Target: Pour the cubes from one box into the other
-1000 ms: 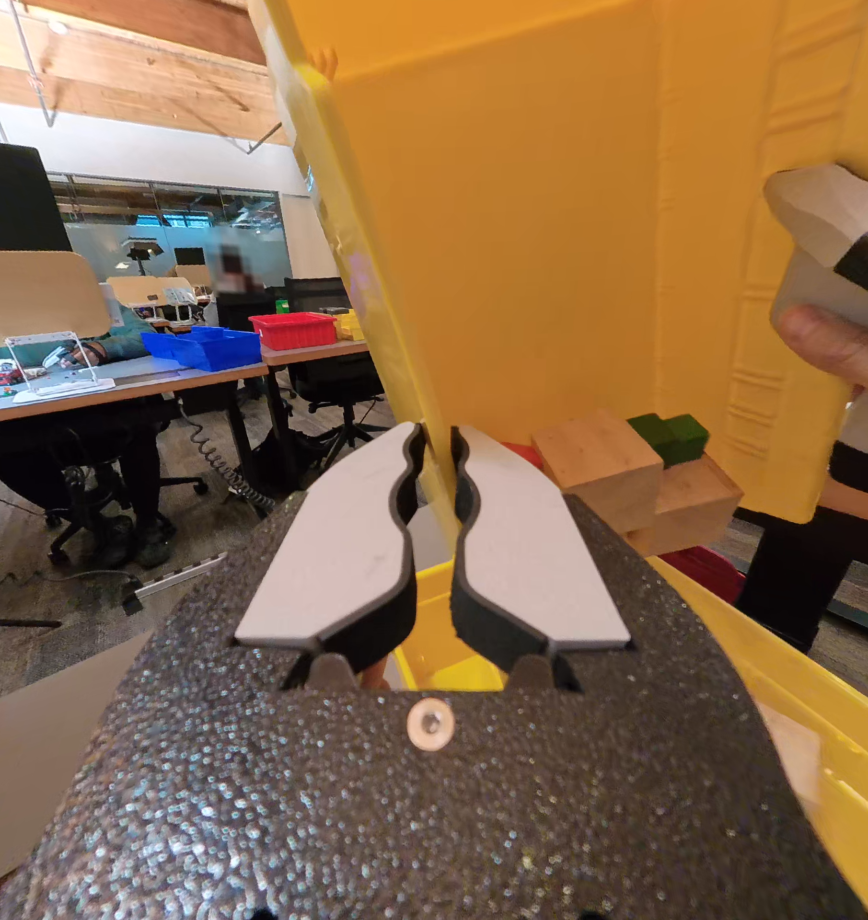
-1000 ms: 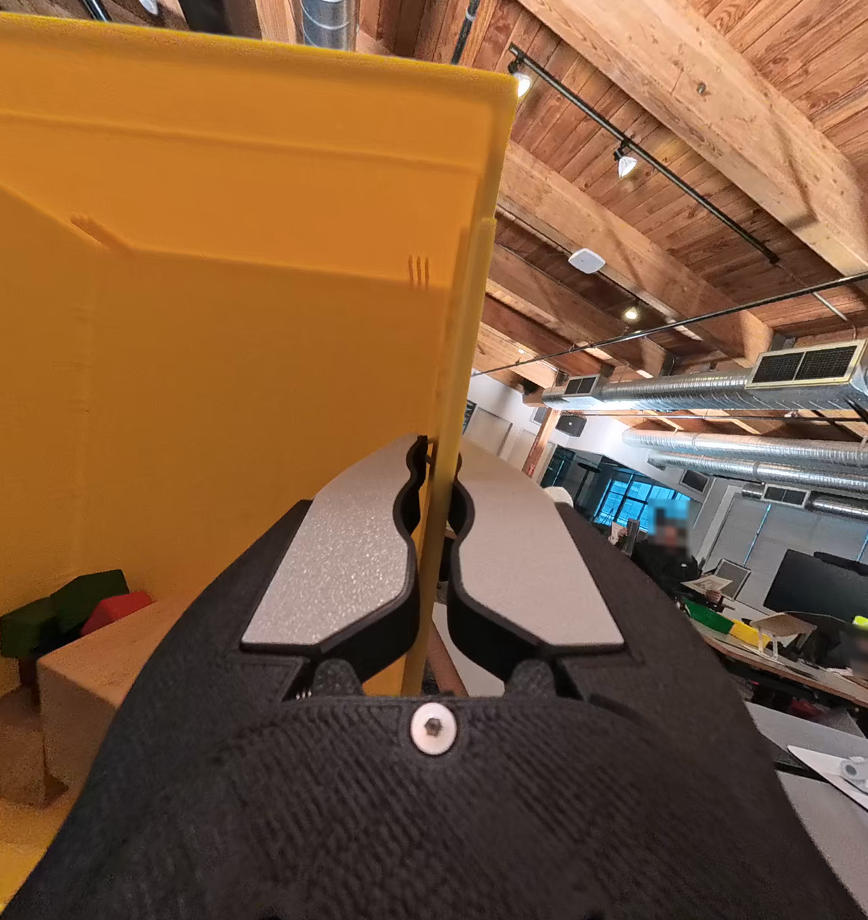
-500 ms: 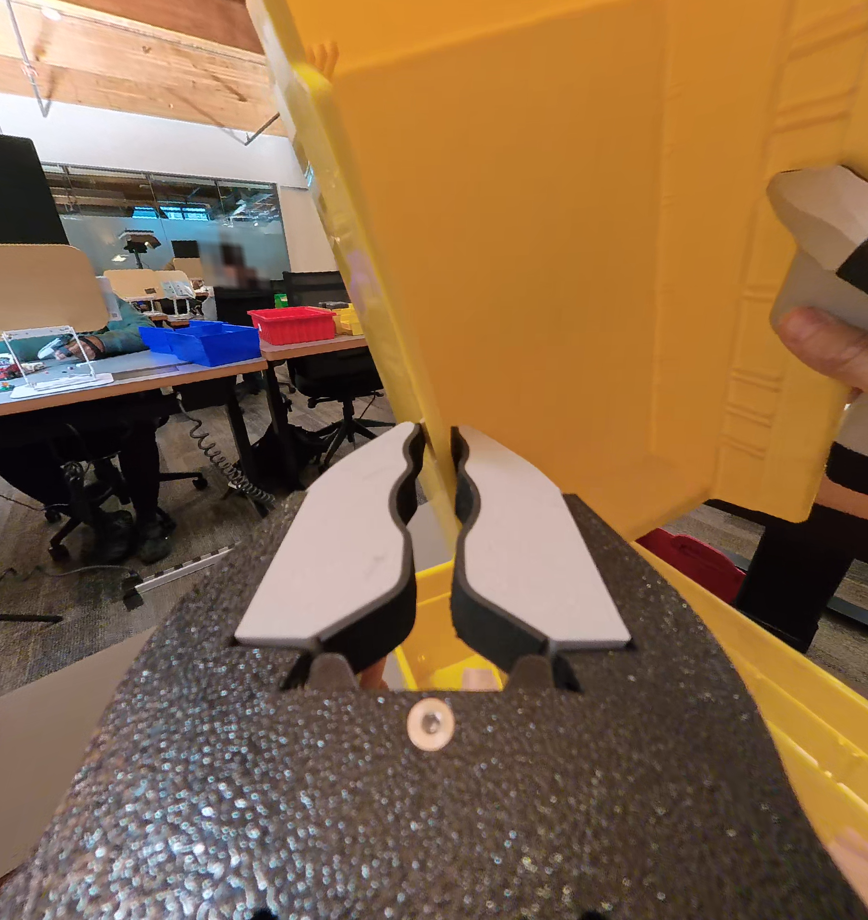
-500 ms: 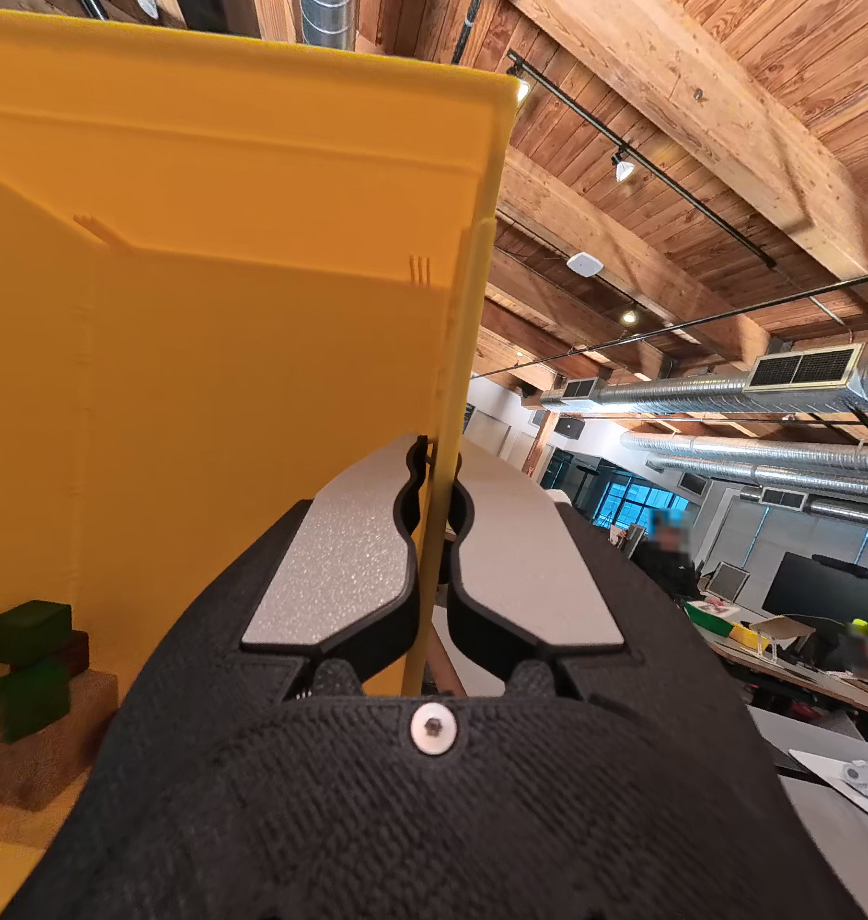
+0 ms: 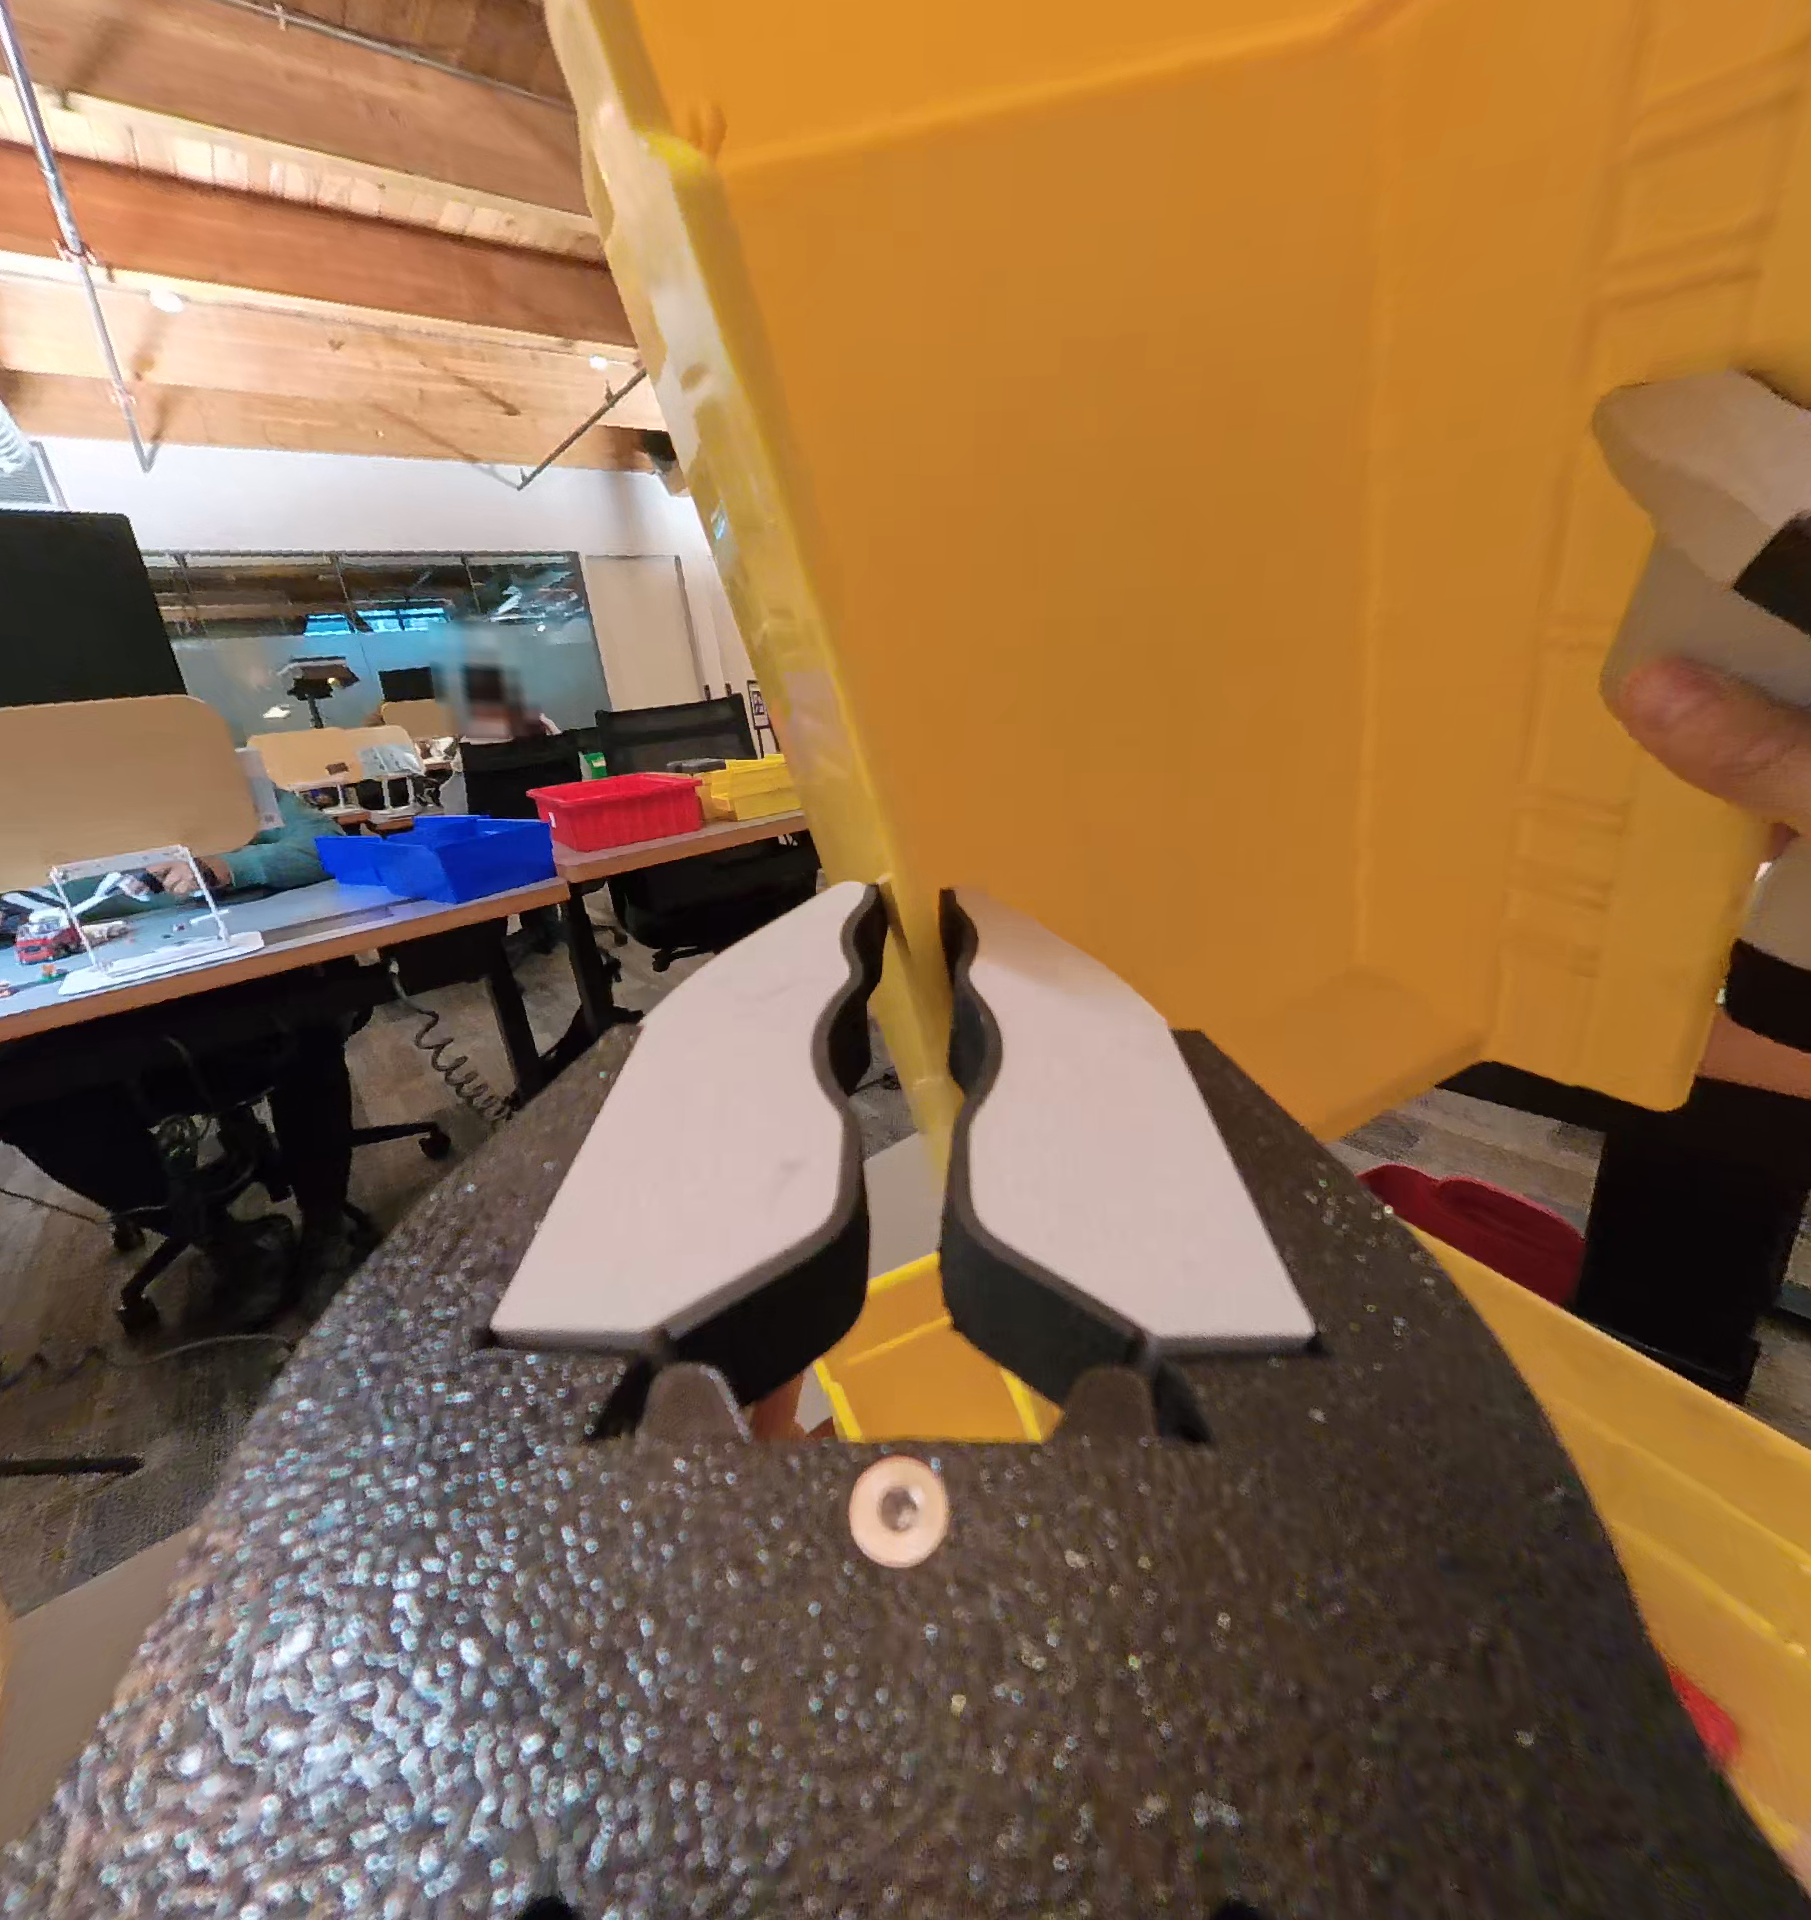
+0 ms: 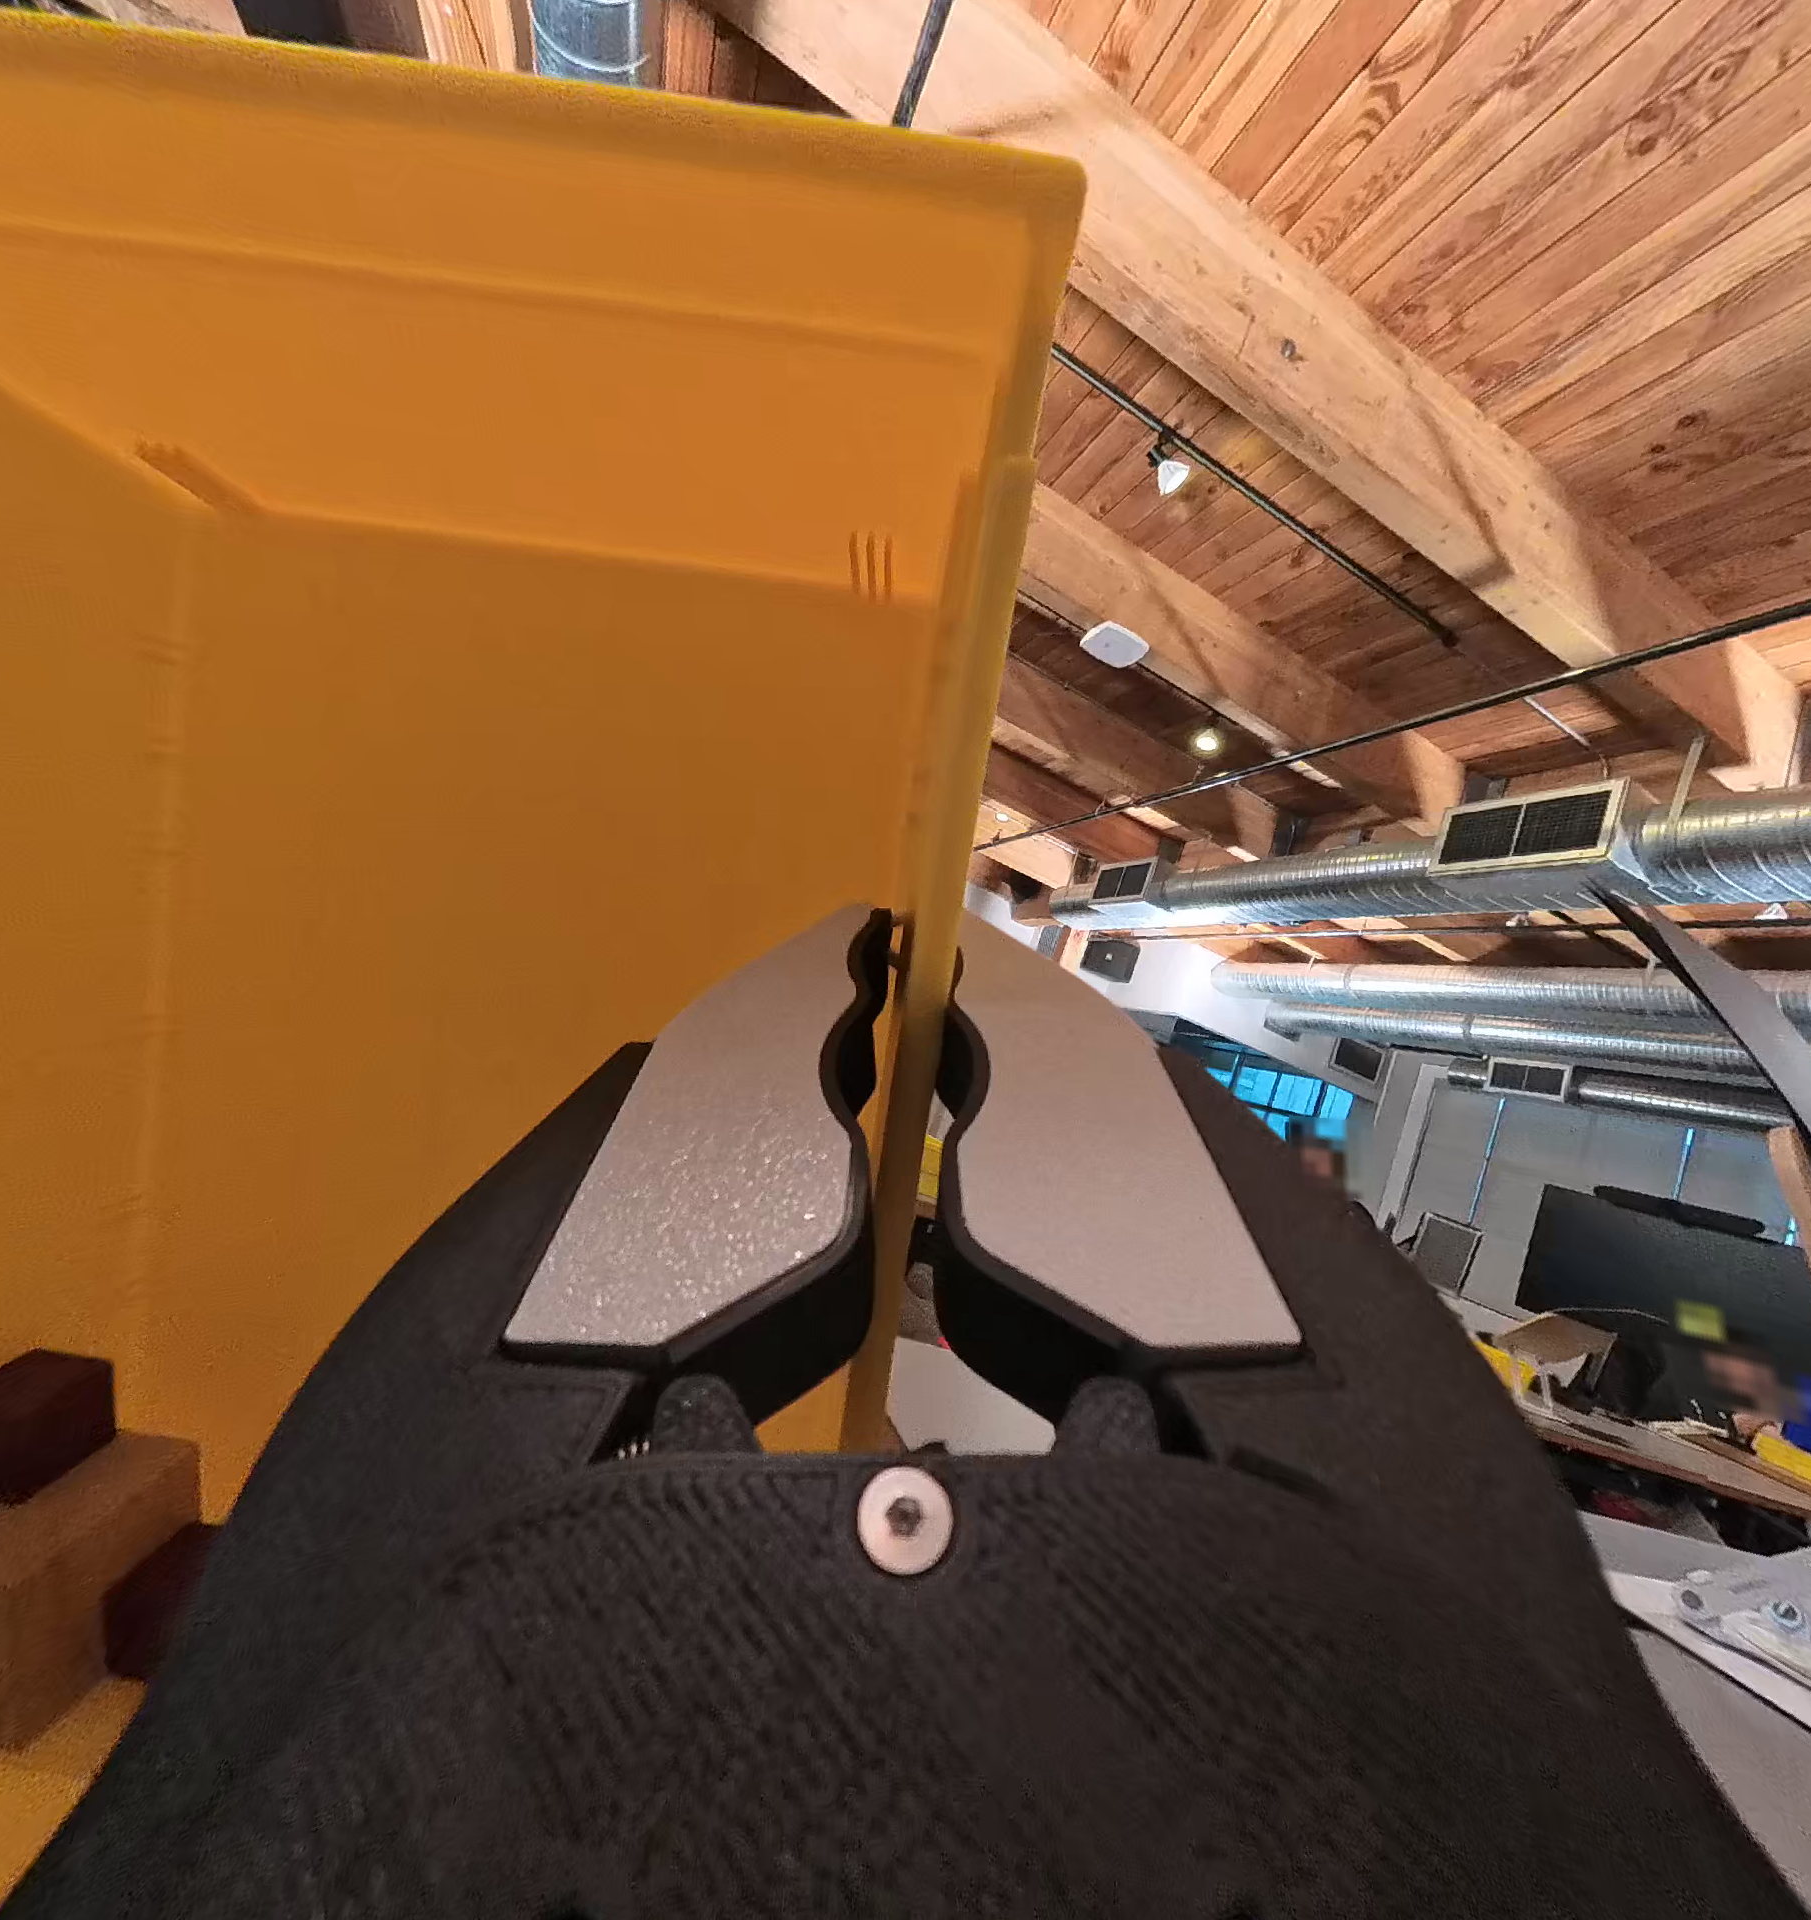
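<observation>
A yellow box (image 5: 1140, 520) is tipped up steeply in the air, and its inside shows no cubes in the left wrist view. My left gripper (image 5: 911, 925) is shut on its near wall. My right gripper (image 6: 916, 945) is shut on the opposite wall of the same box (image 6: 465, 727), and it also shows in the left wrist view (image 5: 1732, 561). A second yellow box (image 5: 1628, 1507) lies below at the lower right, with a blurred red cube (image 5: 1706, 1714) in it. In the right wrist view a wooden cube (image 6: 49, 1558) and a dark red cube (image 6: 28, 1418) sit at the lower left.
Desks with blue bins (image 5: 444, 852), a red bin (image 5: 620, 810) and seated people stand to the left. A dark red object (image 5: 1472, 1221) lies on the floor beyond the lower box. A hand (image 5: 1753, 758) holds the right gripper.
The wooden, green and red cubes have slid out of the tipped box, which now looks empty in the left wrist view. Both grippers keep their hold and have tipped the box a little further.
</observation>
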`<action>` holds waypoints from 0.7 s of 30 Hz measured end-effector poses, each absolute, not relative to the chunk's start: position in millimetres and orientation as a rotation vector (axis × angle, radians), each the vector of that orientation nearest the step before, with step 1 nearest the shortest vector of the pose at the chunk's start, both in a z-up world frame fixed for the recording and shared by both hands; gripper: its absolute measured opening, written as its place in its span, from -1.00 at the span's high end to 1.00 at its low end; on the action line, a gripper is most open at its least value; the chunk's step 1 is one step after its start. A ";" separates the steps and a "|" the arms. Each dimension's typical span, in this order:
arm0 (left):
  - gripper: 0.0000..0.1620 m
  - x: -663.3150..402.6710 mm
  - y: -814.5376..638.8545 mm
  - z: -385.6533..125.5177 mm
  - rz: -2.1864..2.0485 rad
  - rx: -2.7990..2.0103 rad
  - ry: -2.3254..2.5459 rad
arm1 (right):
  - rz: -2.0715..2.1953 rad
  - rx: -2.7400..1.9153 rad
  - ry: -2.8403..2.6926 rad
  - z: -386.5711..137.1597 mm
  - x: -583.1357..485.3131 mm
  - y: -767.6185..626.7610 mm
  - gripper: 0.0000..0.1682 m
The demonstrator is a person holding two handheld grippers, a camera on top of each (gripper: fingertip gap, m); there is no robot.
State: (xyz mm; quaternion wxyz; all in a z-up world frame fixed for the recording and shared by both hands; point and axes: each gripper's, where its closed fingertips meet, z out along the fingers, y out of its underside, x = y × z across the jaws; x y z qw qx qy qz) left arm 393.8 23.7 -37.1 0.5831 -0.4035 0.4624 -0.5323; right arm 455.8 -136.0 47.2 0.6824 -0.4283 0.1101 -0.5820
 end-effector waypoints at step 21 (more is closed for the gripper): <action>0.89 378.4 34.0 -30.3 -1.221 -0.992 1.100 | -1.317 -1.017 0.254 58.0 434.9 -128.2 0.93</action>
